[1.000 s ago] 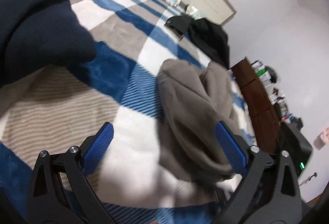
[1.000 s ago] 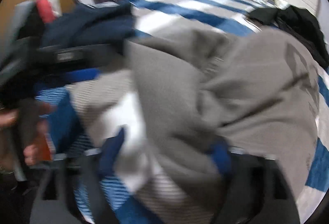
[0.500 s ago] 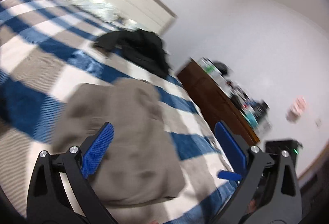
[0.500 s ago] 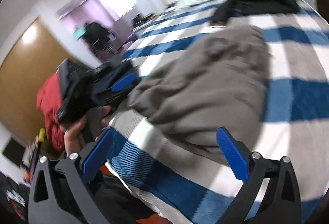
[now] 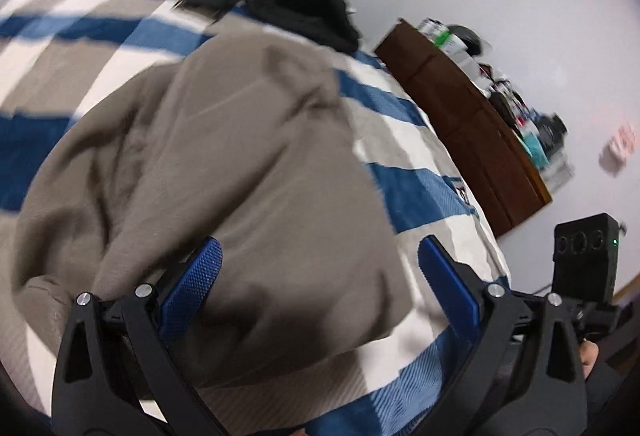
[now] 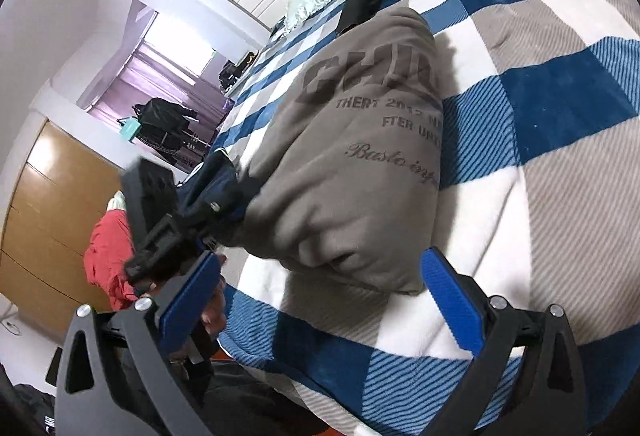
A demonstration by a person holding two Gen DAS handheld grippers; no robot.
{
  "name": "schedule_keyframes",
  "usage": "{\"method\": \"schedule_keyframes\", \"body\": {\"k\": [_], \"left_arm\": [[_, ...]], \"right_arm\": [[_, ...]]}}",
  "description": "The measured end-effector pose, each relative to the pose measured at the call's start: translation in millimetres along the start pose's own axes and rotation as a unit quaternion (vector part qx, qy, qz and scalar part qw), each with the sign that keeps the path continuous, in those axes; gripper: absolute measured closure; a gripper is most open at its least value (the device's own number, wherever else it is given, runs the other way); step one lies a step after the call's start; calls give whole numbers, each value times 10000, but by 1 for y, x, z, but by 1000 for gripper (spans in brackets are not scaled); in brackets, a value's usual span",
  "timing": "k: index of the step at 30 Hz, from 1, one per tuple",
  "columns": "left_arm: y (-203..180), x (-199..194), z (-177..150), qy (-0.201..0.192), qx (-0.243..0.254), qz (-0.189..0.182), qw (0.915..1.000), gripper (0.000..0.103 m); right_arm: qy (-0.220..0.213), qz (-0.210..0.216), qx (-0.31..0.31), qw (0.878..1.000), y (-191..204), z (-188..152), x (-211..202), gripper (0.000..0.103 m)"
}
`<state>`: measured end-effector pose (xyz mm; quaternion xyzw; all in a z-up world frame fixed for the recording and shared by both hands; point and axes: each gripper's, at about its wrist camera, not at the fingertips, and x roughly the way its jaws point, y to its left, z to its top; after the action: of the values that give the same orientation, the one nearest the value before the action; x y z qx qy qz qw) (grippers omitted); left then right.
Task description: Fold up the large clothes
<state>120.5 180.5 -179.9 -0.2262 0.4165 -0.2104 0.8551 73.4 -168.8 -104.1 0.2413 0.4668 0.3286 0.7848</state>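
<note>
Grey sweatshirt [image 6: 360, 164] on checked blanket [image 6: 560, 164], lettering visible only right wrist view

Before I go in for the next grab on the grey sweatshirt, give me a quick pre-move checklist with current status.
1. Left gripper jaws open, empty: ok.
2. Right gripper jaws open, empty: ok.
3. Grey sweatshirt flat for folding: not ok, it lies bunched on the plaid blanket.
4. Near hem reachable: ok, its edge lies just ahead of both grippers.
5. Sleeves located: cannot tell, hidden in the folds.
6. Black clothes clear of the sweatshirt: cannot tell; they lie at its far end, possibly touching.
</note>
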Motion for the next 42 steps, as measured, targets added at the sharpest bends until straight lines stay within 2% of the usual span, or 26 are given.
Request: {"method": "schedule_keyframes", "body": {"k": [2, 5, 7, 10, 14, 17, 21, 24, 27, 31, 33, 35, 36, 38, 40, 42], "left_arm": [[15, 1, -5, 44, -229, -83, 9997, 7], [24, -3, -11, 0, -203, -90, 9998, 7], [26, -5, -15, 7, -113, -76, 9999, 7], [34, -6, -15, -36, -235, -187, 9995, 7], [39, -8, -18, -26, -327, -220, 9992, 7], [41, -12, -20, 20, -303, -190, 9994, 7], [48, -16, -24, 32, -348, -218, 9992, 7], [53, -17, -26, 34, -393, -238, 9989, 7], [56, -14, -25, 36, -321, -260, 9991, 7], [57, -10, -20, 75, -361, -294, 9989, 7], [55, -16, -16, -35, -346, -372, 9987, 7], [50, -24, -11, -174, -262, -427, 9986, 7], [47, -31, -8, -257, -168, -451, 9985, 7], [45, -42, -5, -356, 17, -436, 9984, 7], [49, -54, -3, -393, 74, -189, 9990, 7], [62, -68, -1, -518, -152, -97, 9985, 7]], "right_arm": [[-11, 38, -88, 10000, 5, 15, 5, 5], [-20, -176, -371, 9992, 26, 53, 22, 5], [179, -441, -680, 9966, 50, 85, 49, 5], [459, -627, -1134, 9905, 83, 121, 97, 5], [840, -490, -1162, 9885, 104, 154, 159, 5], [1308, -544, -962, 9852, 103, 164, 213, 5], [1905, -1080, -961, 9710, 88, 157, 276, 4], [2296, -1245, -669, 9630, 63, 144, 306, 4], [2354, -1258, -615, 9618, 48, 139, 315, 4], [2224, -1197, -697, 9651, 58, 142, 299, 4], [1891, -896, -786, 9747, 71, 145, 269, 4], [1425, -253, -801, 9862, 81, 138, 217, 4], [1191, 20, -868, 9891, 83, 128, 183, 4], [843, 253, -935, 9917, 75, 104, 131, 4], [608, 281, -865, 9940, 58, 78, 92, 4], [407, 222, -615, 9970, 27, 46, 62, 4]]}}
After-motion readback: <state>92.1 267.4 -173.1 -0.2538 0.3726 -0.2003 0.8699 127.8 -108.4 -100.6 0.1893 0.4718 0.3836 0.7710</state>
